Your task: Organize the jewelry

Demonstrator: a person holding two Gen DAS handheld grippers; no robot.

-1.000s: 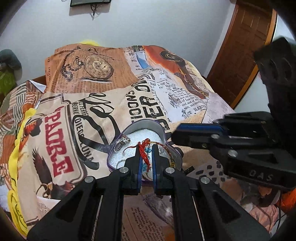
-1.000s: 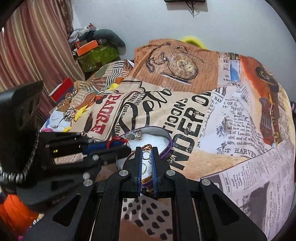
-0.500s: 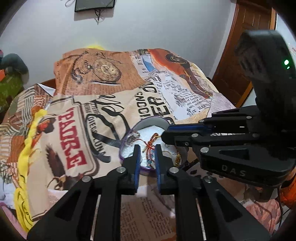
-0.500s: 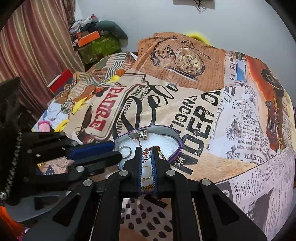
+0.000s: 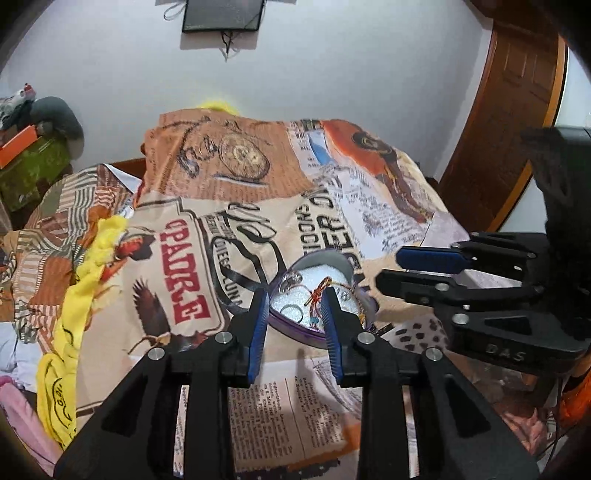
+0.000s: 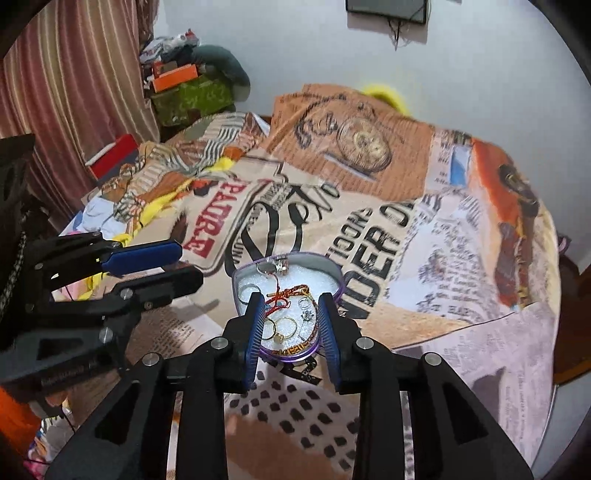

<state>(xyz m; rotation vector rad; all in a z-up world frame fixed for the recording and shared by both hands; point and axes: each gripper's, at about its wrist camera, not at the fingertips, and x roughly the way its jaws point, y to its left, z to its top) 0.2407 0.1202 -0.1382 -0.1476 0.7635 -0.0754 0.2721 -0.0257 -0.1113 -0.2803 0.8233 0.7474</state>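
**Both grippers hanging open above the jewelry box**

A heart-shaped metal box with a purple rim and white padded lining (image 6: 286, 295) is sitting on a bedspread printed with newspaper text, a pocket watch and red lettering (image 6: 424, 258), near the bed's front edge. Inside it, a red and gold thread bracelet (image 6: 286, 293) is lying across the middle of the lining, two gold rings (image 6: 280, 326) are resting side by side toward the near end, a silver ring (image 6: 248, 288) is lying by the left wall, and a small silver charm (image 6: 280, 264) is sitting at the far rim. In the left wrist view the same box (image 5: 317, 291) is showing between the fingertips, with the bracelet (image 5: 318, 293) and a silver ring (image 5: 291, 312) visible on the lining.

The right gripper (image 6: 290, 317) is hovering just over the near end of the box, its blue-padded fingers (image 6: 256, 325) spread apart and grasping nothing. The left gripper (image 5: 294, 314) is likewise hanging released above the box, its jaws parted and nothing between them. Each gripper is showing in the other's camera, side on, beside the box.

Around the bed, a yellow cloth (image 5: 85, 295) is trailing along its left side, a striped reddish curtain (image 6: 74, 92) is hanging at the left, a brown wooden door (image 5: 509, 110) is standing at the right, and a dark framed panel (image 5: 223, 14) is hanging on the white wall.
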